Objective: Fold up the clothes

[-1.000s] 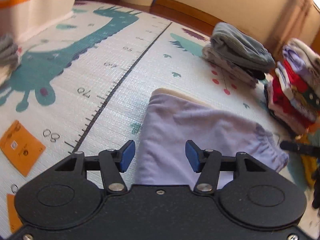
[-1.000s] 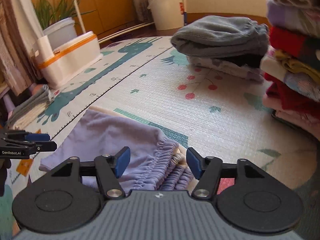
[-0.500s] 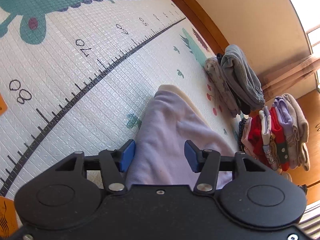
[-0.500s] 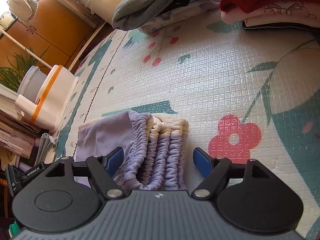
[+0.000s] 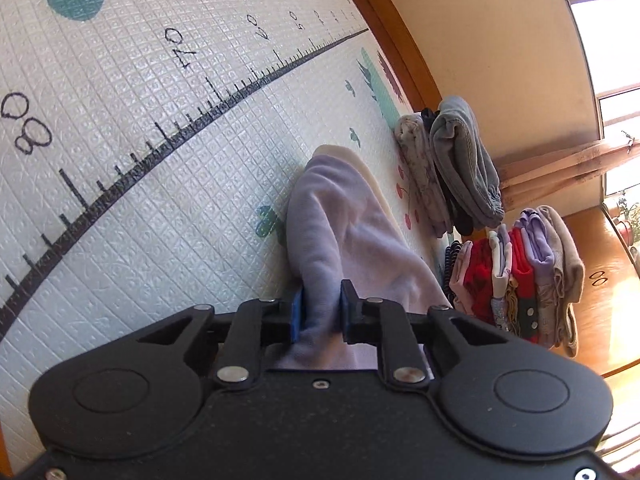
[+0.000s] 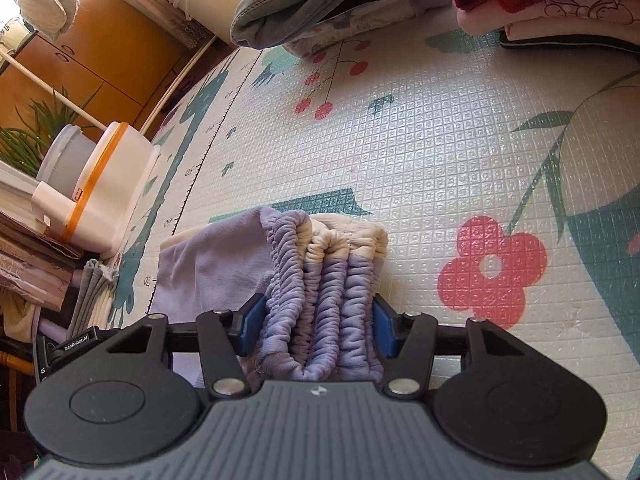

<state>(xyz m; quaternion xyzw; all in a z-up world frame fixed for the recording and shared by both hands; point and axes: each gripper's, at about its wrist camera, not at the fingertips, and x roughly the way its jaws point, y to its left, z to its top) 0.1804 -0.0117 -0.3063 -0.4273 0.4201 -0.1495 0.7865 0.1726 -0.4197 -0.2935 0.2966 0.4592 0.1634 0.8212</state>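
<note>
A folded lavender garment (image 5: 340,236) with a cream edge lies on the printed play mat (image 5: 140,152). My left gripper (image 5: 320,314) is shut on its plain end, the cloth pinched between the blue pads. In the right wrist view the garment's gathered elastic waistband (image 6: 324,280) sits bunched in several layers. My right gripper (image 6: 318,330) is shut on that waistband, its pads pressing both sides. The left gripper's body (image 6: 68,350) shows at the left edge of the right wrist view.
A grey and floral folded pile (image 5: 456,168) and a taller stack of red, purple and beige clothes (image 5: 524,276) stand on the mat's far side. A white bin with an orange band (image 6: 100,188), a plant and wooden cabinets stand beyond the mat (image 6: 440,140).
Both grippers closed from open onto the lavender garment, the left on the plain end, the right on the gathered waistband. Both cameras dropped closer and tilted.
</note>
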